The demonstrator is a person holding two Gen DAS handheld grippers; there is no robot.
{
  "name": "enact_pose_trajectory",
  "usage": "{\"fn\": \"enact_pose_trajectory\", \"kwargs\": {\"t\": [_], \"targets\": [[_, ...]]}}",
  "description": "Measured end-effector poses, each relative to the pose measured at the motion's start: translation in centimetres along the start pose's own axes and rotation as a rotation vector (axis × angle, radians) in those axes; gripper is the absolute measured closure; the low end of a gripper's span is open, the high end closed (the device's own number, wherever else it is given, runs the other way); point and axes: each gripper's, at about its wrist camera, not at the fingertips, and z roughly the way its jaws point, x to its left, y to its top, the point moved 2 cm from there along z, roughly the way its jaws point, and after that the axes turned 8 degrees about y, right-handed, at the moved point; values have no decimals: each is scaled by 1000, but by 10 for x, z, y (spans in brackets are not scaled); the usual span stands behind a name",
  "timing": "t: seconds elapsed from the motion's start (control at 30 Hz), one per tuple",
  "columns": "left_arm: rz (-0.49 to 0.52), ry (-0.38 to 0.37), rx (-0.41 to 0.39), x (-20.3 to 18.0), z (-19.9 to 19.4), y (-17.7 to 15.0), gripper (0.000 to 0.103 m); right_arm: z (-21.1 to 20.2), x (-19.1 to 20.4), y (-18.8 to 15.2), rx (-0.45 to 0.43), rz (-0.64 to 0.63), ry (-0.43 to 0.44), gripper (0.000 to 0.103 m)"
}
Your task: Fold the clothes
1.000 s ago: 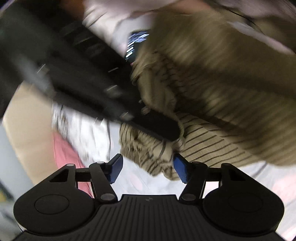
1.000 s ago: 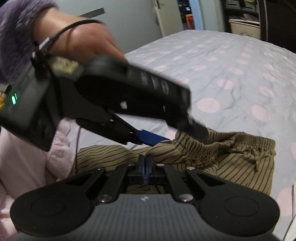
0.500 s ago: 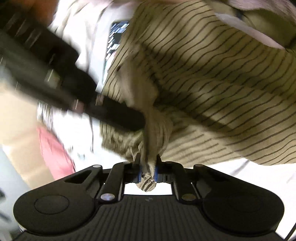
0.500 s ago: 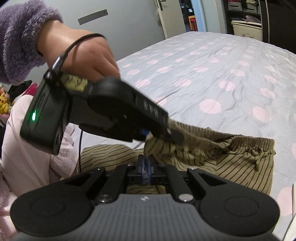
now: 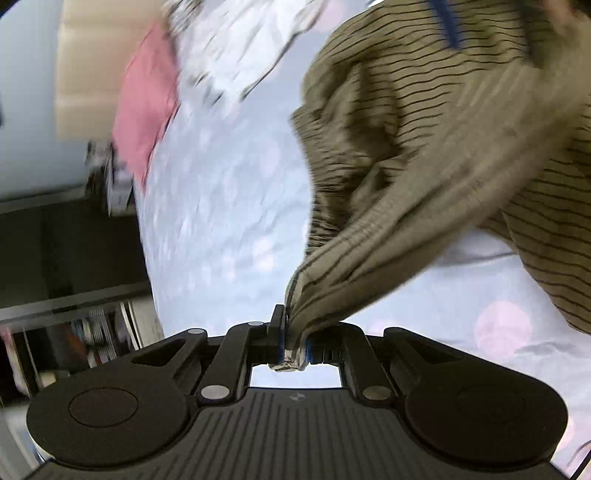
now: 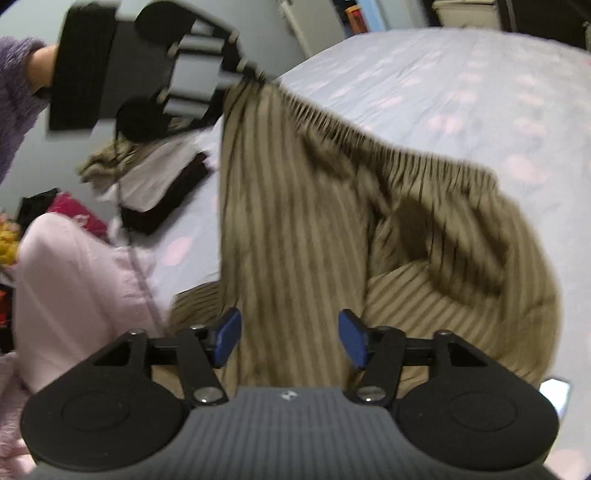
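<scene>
We see olive-brown trousers with thin dark stripes [image 6: 303,236] held up over the bed; the gathered stretchy waistband runs like a slope from the top left down to the right in the right wrist view; the cloth hangs in soft folds below it, and the lower part lies bunched on the bed; the picture is blurry, so the stripes look smeared.

Our left claw [image 5: 293,341] is squeezed tight on a corner of the striped trousers [image 5: 424,155]; a little tuft of cloth pokes out behind its blue pads; in the right wrist view we see this same claw [image 6: 258,75] up high, gripping one end of the waistband, with a fuzzy purple sleeve [image 6: 16,85] behind it.

Our right claw [image 6: 290,341] is wide open with nothing in it; its blue pads [image 6: 227,341] sit on either side of the hanging cloth, and we cannot tell if they touch it.

The bed has a pale blue sheet with pink dots [image 6: 461,85]; a pile of folded clothes in white, black and olive [image 6: 155,184] lies on it at the left; a soft pale pink garment [image 6: 74,288] is near us at the lower left; a pink cloth [image 5: 146,107] and a white patterned cloth [image 5: 236,44] lie farther up the bed; a grey wall and a white door [image 6: 314,22] stand behind.
</scene>
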Motion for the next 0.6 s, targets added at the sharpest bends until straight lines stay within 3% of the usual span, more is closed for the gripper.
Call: {"fn": "enact_pose_trajectory", "kwargs": {"t": [0.1, 0.27, 0.43, 0.6], "targets": [[-55, -7, 41, 9, -9, -13, 95, 8, 18, -10, 30, -19, 15, 35], [-101, -14, 79, 14, -27, -33, 96, 18, 52, -32, 17, 10, -71, 33], [-156, -17, 102, 14, -36, -40, 96, 38, 89, -65, -28, -28, -281, 33], [-174, 15, 91, 12, -51, -43, 96, 68, 92, -88, 38, -29, -417, 34]]}}
